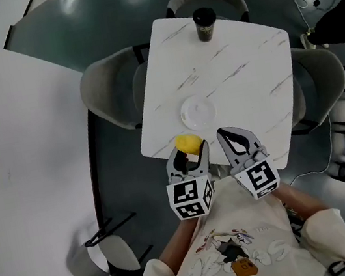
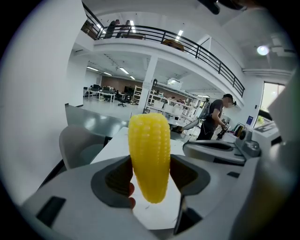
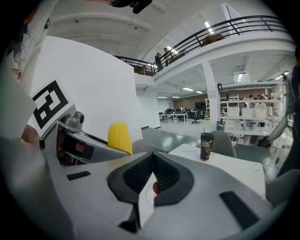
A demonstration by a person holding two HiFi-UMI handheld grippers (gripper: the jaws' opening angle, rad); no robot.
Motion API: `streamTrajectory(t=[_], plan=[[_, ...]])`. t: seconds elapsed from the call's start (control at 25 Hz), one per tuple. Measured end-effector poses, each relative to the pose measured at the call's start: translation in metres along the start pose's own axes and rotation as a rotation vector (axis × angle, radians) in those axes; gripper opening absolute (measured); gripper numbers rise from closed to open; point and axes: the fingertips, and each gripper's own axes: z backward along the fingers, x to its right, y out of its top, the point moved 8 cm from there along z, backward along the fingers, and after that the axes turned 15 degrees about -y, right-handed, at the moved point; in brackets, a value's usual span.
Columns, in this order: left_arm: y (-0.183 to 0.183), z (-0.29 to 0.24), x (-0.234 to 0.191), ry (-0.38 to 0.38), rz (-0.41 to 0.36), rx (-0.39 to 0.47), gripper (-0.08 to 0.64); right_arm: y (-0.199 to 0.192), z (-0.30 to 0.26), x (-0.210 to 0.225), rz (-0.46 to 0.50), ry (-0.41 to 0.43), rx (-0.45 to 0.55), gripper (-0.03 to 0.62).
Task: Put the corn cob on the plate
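Note:
A yellow corn cob (image 1: 188, 143) stands upright between the jaws of my left gripper (image 1: 188, 153), held over the near edge of the white marble table (image 1: 242, 82). In the left gripper view the corn cob (image 2: 149, 154) fills the middle, with the left gripper (image 2: 150, 177) shut on its lower half. A small white plate (image 1: 196, 111) lies on the table just beyond the cob, with nothing on it. My right gripper (image 1: 236, 140) hovers beside the left one, shut and holding nothing. In the right gripper view the right gripper (image 3: 152, 174) has the cob (image 3: 119, 136) to its left.
A dark cup (image 1: 205, 24) stands at the table's far edge, the same cup (image 3: 206, 146) showing in the right gripper view. Grey chairs (image 1: 106, 89) surround the table on the left, far and right sides. A person's torso is below the grippers.

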Motion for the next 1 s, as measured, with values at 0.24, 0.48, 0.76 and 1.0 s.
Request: streamTrajectory(t=[0.24,0.48,0.76,1.0], plan=[[-0.011,-0.024,-0.019,-0.002,0.001,-0.055,0.253,-0.021,-0.022,0.014,-0.014,-0.028,0.008,-0.003],[-0.022,-0.039,-0.032,0.000,0.004,-0.065,0.253,-0.031,-0.035,0.025,-0.014,-0.053,-0.039,-0.003],[-0.043,-0.062,-0.049,0.024,0.025,-0.116,0.253,-0.054,-0.049,0.031,-0.020,-0.049,-0.104,-0.003],[-0.064,-0.085,-0.071,0.047,0.025,-0.163,0.253,-0.066,-0.069,0.035,-0.002,-0.002,-0.148,-0.003]])
